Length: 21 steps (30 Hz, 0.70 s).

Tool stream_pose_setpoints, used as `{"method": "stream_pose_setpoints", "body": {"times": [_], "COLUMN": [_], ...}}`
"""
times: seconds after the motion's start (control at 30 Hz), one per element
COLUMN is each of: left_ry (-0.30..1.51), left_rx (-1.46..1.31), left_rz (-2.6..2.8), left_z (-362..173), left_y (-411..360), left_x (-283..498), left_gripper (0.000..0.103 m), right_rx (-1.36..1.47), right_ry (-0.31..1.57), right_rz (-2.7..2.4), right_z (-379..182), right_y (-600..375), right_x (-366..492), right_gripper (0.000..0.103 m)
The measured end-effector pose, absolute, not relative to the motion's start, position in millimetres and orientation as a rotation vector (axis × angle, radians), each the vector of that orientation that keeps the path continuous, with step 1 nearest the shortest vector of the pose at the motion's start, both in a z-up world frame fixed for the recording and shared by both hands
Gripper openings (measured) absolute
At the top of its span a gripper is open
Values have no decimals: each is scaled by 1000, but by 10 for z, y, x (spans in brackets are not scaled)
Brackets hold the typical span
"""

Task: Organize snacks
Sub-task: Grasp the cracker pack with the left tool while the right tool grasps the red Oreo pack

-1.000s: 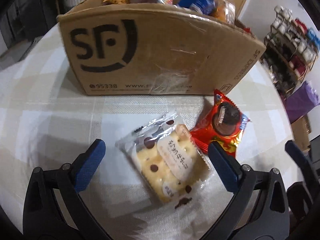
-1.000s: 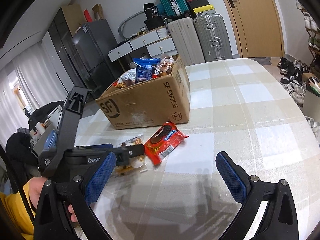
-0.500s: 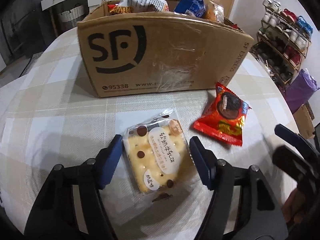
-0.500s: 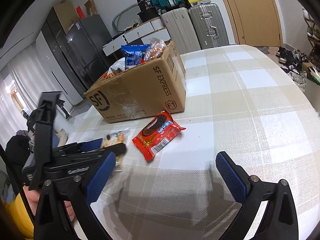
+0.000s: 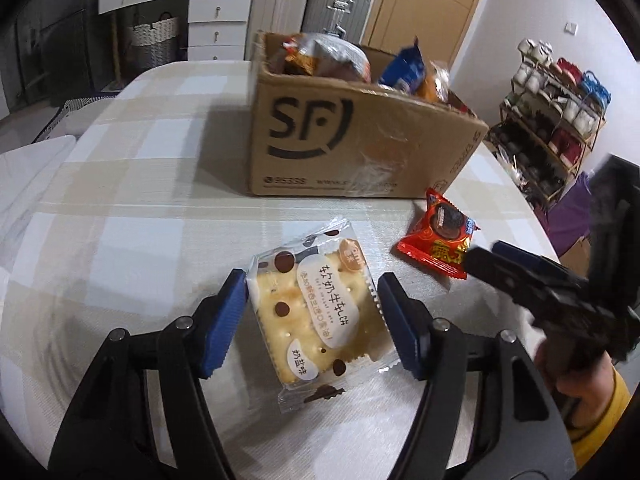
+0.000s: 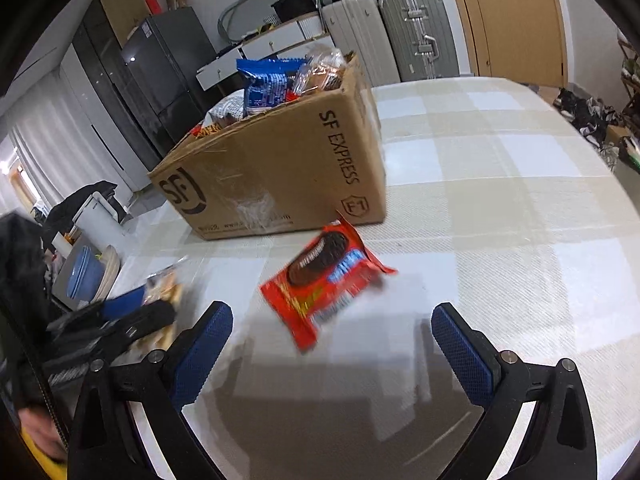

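Note:
A clear packet of square crackers [image 5: 320, 312] with brown dots sits between the blue pads of my left gripper [image 5: 311, 284], which is shut on its two sides and holds it just above the checked tablecloth [image 5: 120, 240]. A red chocolate-cookie packet [image 6: 326, 280] lies on the cloth in front of the SF cardboard box [image 6: 272, 176], which is full of snacks. My right gripper [image 6: 331, 312] stands open over the cloth, with the near end of the red packet between its fingertips and no contact. In the left wrist view the red packet [image 5: 440, 240] lies right of the crackers.
The cardboard box [image 5: 340, 140] stands behind both packets. The right gripper's body [image 5: 520, 276] and a hand in a yellow sleeve [image 5: 592, 400] crowd the right side. Off the table are suitcases [image 6: 416, 40], a shoe rack [image 5: 560, 120] and a dark fridge [image 6: 160, 72].
My left gripper's jaws came in from wide open onto the cracker packet and rose with it. The right gripper moved forward and down towards the red packet.

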State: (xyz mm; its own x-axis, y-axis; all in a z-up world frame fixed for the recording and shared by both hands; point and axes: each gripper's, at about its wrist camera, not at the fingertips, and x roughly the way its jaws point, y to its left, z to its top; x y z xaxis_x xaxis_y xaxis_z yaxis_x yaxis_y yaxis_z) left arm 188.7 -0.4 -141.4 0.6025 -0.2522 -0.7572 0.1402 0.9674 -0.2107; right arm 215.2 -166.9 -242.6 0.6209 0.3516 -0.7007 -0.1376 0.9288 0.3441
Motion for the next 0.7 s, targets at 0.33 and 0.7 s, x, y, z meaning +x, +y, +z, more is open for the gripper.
{"method": "stream_pose_setpoints", "body": {"times": [0.33, 0.7], "left_ry": [884, 874], "left_rx": [-202, -241], "left_rz": [-203, -194], "left_z": [-1489, -1463], "left_y": [468, 596], "left_x": [1423, 1319], "left_gripper": [65, 65], "right_rx": [192, 127], "right_ry": [913, 896], "right_rz": [176, 154], "right_z": [-2475, -2449], "right_y": [-1341, -1244], "right_x": [2577, 2564], "right_gripper": [85, 53]}}
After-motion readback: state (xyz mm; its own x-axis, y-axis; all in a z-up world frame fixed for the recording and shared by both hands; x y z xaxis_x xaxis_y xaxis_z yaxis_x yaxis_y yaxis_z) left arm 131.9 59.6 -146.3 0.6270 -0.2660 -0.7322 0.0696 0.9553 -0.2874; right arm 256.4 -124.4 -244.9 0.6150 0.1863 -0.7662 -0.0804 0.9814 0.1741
